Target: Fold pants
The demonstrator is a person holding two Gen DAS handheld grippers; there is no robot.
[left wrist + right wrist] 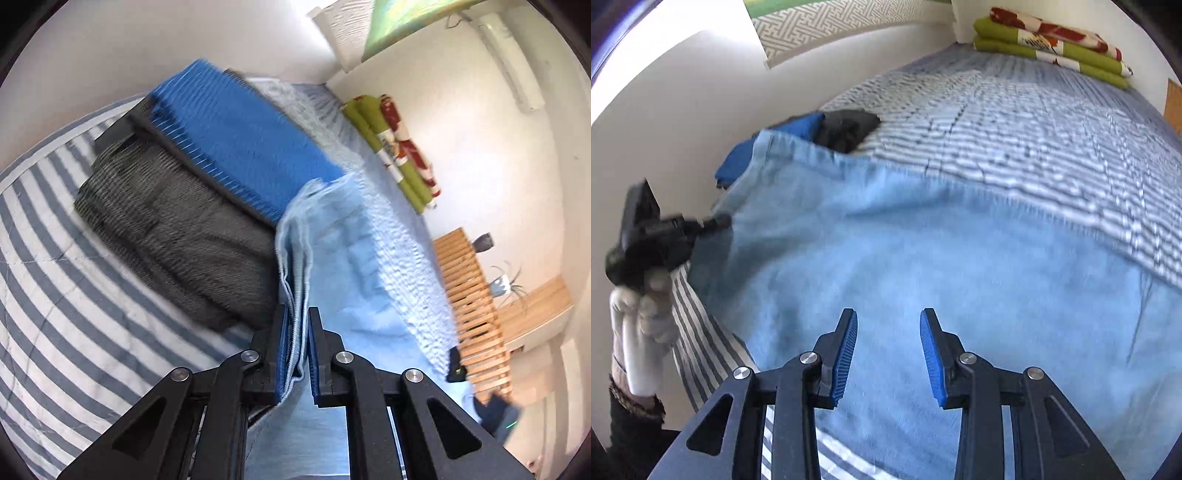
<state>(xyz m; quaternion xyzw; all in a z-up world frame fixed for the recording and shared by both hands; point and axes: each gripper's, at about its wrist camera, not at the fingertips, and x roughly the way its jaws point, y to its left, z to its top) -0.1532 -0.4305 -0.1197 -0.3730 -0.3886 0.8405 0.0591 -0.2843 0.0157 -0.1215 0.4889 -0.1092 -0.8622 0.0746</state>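
While pinched, pants (295, 295) in left gripper (297, 332)

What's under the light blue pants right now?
The striped bedspread shows around the light blue pants. Their far corner overlaps the folded blue and dark garments. Anything else beneath is covered.

Left gripper (296, 347), right gripper (888, 354): black linkage arms, silver pivot screws, ribbed blue pads. White glove (652, 314) and dark sleeve (631, 428) beside the left gripper.
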